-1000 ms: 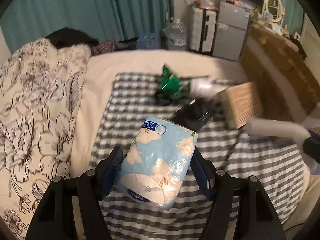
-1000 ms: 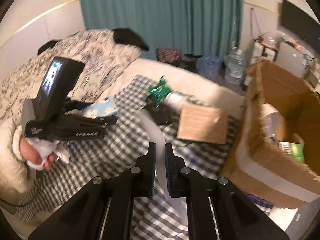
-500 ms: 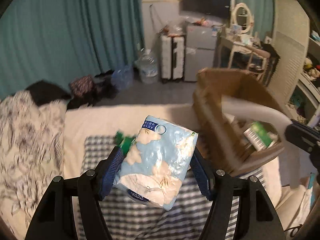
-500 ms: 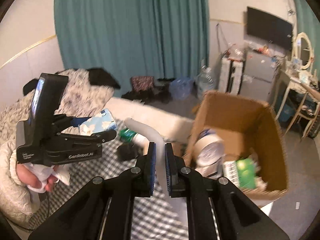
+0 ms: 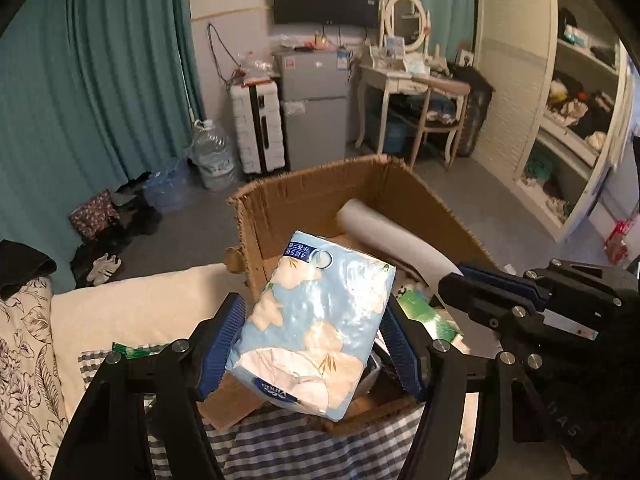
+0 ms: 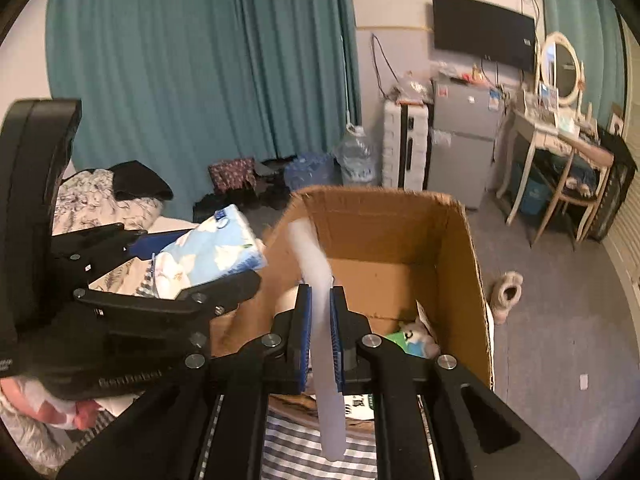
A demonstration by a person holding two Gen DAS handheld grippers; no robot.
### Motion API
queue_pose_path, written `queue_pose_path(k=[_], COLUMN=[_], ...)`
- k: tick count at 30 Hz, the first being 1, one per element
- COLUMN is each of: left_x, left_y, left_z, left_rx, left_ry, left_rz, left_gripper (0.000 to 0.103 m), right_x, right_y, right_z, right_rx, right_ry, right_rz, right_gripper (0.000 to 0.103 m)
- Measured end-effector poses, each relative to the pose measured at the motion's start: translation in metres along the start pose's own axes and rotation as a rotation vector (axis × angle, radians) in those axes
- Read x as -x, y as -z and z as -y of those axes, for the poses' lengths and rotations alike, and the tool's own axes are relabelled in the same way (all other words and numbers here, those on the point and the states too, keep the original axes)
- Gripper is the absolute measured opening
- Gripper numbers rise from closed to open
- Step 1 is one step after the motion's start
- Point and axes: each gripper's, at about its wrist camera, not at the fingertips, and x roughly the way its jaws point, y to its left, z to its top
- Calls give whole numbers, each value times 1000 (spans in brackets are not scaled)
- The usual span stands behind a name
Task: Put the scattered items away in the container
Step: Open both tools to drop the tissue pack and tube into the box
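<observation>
My left gripper [image 5: 312, 336] is shut on a light blue floral tissue pack [image 5: 316, 328] and holds it above the near edge of an open cardboard box [image 5: 304, 196]. My right gripper [image 6: 319, 336] is shut on a long white flexible strip [image 6: 316, 264], which arches over the box [image 6: 460, 248]. The strip also shows in the left wrist view [image 5: 384, 236], reaching into the box. The tissue pack shows at the left of the right wrist view [image 6: 212, 248]. Green packets [image 5: 424, 312] and a small toy [image 6: 416, 336] lie inside the box.
The box stands at the edge of a bed with a checked blanket [image 5: 280, 448] and a floral duvet [image 5: 24, 360]. A green packet [image 5: 128, 348] lies on the bed. Beyond are teal curtains [image 5: 100, 80], a water jug [image 5: 210, 160], a small fridge [image 5: 312, 108] and a dressing table [image 5: 408, 80].
Both grippers have swung from the bed toward the box, carrying the tissue pack and the white strip. The box is now directly in front and closer.
</observation>
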Motion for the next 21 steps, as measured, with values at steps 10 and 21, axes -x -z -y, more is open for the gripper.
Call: queue_pose_path(k=[10,21], left_x=[-35,-8], left_y=[-2,22], left_z=[-4,-45], left_rx=[-17,82], left_ry=[-128,-194], left_rz=[-83,-76], left_gripper=[96,101], right_x=[-32,-24], right_y=[8,2], right_z=[39,38], right_rx=[-69,-96], right_ry=[-6,32], right_rz=[-60,-21], right_gripper=[31,72])
